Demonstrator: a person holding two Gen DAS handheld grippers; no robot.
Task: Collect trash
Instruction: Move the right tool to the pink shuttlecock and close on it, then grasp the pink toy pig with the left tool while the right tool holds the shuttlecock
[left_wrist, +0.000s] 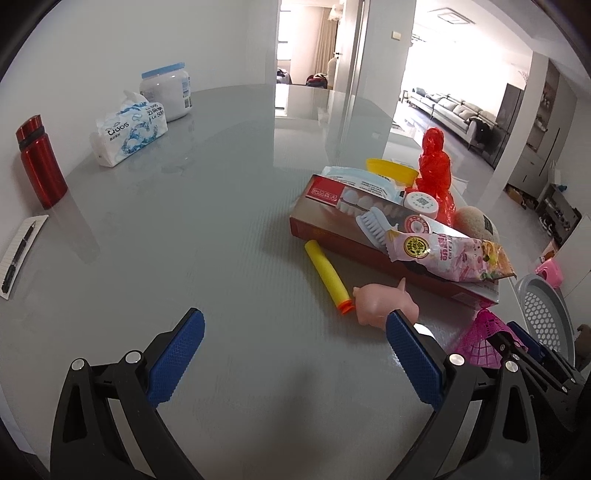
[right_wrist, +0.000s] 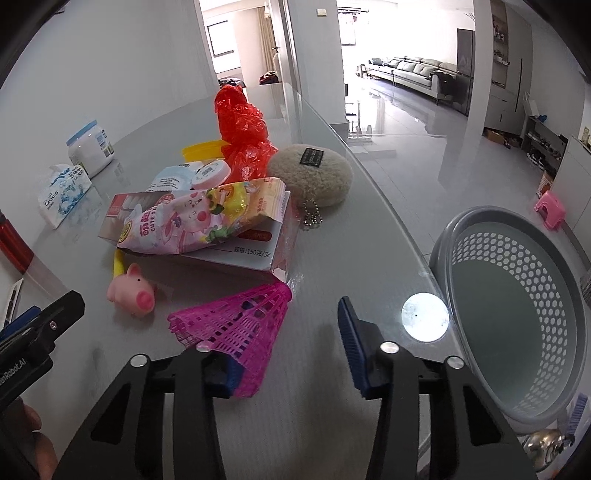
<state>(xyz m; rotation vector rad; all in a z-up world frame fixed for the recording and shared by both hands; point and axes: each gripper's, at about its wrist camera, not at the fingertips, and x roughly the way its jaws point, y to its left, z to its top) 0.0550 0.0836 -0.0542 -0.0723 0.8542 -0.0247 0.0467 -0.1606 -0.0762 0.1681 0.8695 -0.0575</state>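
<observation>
Jaws of left gripper (left_wrist: 295, 354) spread wide over bare table (left_wrist: 221, 221), right gripper (right_wrist: 291, 339) likewise parted, one pink shuttlecock (right_wrist: 236, 325) against its left finger, one snack wrapper (right_wrist: 199, 221) atop one box (right_wrist: 243, 251), one grey basket (right_wrist: 517, 314) clearest from right wrist, one red bottle (left_wrist: 40, 162) fully seen only from left wrist.

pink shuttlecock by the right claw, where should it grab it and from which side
Grip the pink shuttlecock across its narrow cork end, which points away toward the toothpaste box. It lies on its side with the wide, flimsy mesh skirt nearest the open right claw, so come from above, one finger on each side of the firmer end.
</observation>
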